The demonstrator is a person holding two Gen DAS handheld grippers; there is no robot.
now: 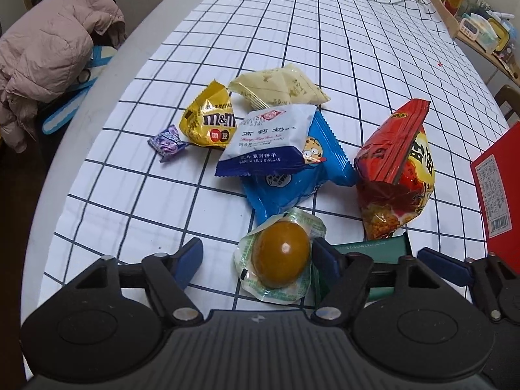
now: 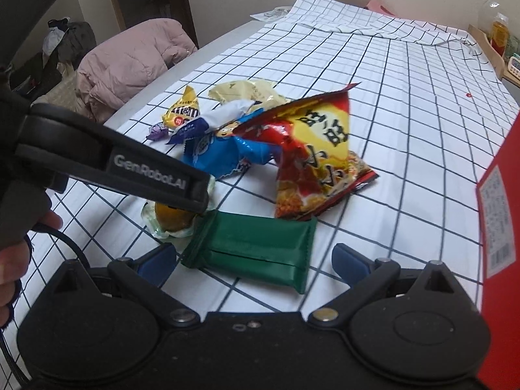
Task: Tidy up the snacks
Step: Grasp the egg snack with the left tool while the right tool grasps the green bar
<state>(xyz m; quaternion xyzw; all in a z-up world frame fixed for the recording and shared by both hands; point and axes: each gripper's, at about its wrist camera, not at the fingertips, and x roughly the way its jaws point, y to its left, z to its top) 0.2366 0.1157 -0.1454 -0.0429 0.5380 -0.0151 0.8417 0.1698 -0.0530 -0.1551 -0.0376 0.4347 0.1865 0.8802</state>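
A pile of snacks lies on the checked cloth: a yellow M&M's bag (image 1: 209, 122), a pale yellow packet (image 1: 279, 87), a white and blue biscuit packet (image 1: 269, 139) on a blue packet (image 1: 292, 185), a red bag (image 1: 396, 169), a small purple candy (image 1: 167, 143), a packed brown egg (image 1: 281, 258) and a green packet (image 2: 253, 248). My left gripper (image 1: 256, 256) is open, its fingers either side of the egg. My right gripper (image 2: 256, 261) is open around the green packet. The left gripper (image 2: 195, 195) also shows in the right wrist view, over the egg (image 2: 170, 219).
A red box (image 1: 500, 188) stands at the right, also in the right wrist view (image 2: 500, 214). A pink jacket (image 1: 48, 61) lies over a chair past the table's left edge. A wooden shelf (image 1: 477, 26) with jars stands far right.
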